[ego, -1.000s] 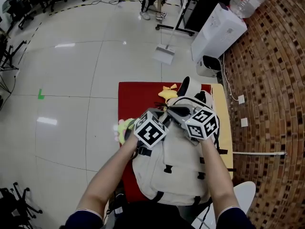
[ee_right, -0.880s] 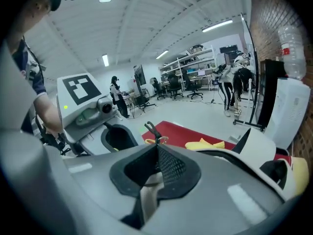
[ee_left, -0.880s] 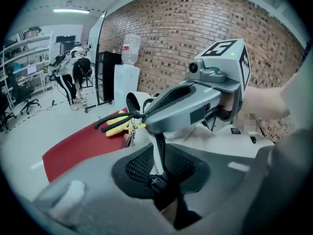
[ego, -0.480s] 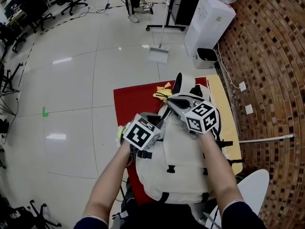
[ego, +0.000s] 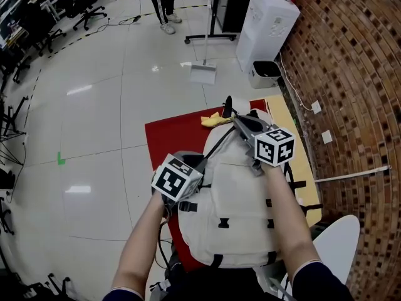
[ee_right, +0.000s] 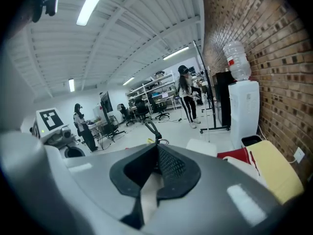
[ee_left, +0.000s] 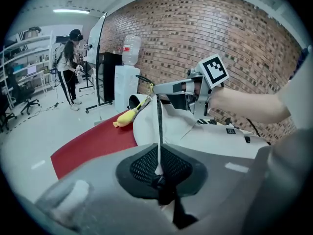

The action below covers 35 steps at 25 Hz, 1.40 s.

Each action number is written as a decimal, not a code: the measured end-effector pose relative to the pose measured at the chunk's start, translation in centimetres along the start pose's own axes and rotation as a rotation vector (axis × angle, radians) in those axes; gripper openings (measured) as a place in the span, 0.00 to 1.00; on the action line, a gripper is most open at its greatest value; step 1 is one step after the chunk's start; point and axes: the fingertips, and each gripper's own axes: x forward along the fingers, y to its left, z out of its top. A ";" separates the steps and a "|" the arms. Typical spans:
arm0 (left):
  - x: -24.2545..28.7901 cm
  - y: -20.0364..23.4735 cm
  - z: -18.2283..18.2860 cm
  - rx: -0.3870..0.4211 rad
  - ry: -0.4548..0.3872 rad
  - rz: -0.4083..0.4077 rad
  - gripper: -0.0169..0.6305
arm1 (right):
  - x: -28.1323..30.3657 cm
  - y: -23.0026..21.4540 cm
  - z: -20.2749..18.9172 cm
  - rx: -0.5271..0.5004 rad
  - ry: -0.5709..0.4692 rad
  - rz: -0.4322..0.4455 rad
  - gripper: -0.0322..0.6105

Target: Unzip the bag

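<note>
The bag [ego: 238, 199] is laid on the red mat [ego: 169, 137], its top fabric pinched in the right gripper [ee_right: 155, 173]. The left gripper [ee_left: 159, 177] is being closed on a thin cord [ee_left: 159, 126], likely the zip pull; unzipping is judged barely begun

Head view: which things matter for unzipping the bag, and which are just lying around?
In the job:
white backpack
its thin strap, between the jaws of the left gripper, which are closing
right gripper, shut on the backpack's fabric

Lying about:
yellow toy
red mat
white dustpan
water dispenser
</note>
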 end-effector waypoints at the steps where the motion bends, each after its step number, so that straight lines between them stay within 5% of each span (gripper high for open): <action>1: -0.1 0.0 0.0 -0.005 -0.002 -0.003 0.05 | -0.3 -0.5 0.0 0.019 -0.009 -0.008 0.08; 12: -1.1 -0.2 1.0 0.053 -0.024 0.014 0.06 | -2.7 -1.8 -0.9 0.173 -0.097 -0.023 0.08; 14: -1.2 -0.2 3.3 0.067 -0.086 0.015 0.14 | -2.8 -1.3 -0.6 0.142 -0.097 -0.002 0.08; 17: 0.6 -0.6 7.6 0.175 -0.122 0.037 0.20 | -2.8 -0.8 -0.1 0.106 -0.095 0.021 0.08; 22: 5.8 -1.4 9.8 0.371 0.003 0.095 0.24 | -3.4 0.6 0.4 0.065 -0.087 0.061 0.07; 26: 6.4 -1.3 9.4 0.319 0.031 0.052 0.10 | -3.3 0.1 0.2 0.075 -0.070 0.027 0.08; 35: 4.8 -1.1 9.6 0.285 0.005 0.022 0.10 | -4.8 -2.0 -0.3 0.238 -0.147 -0.078 0.08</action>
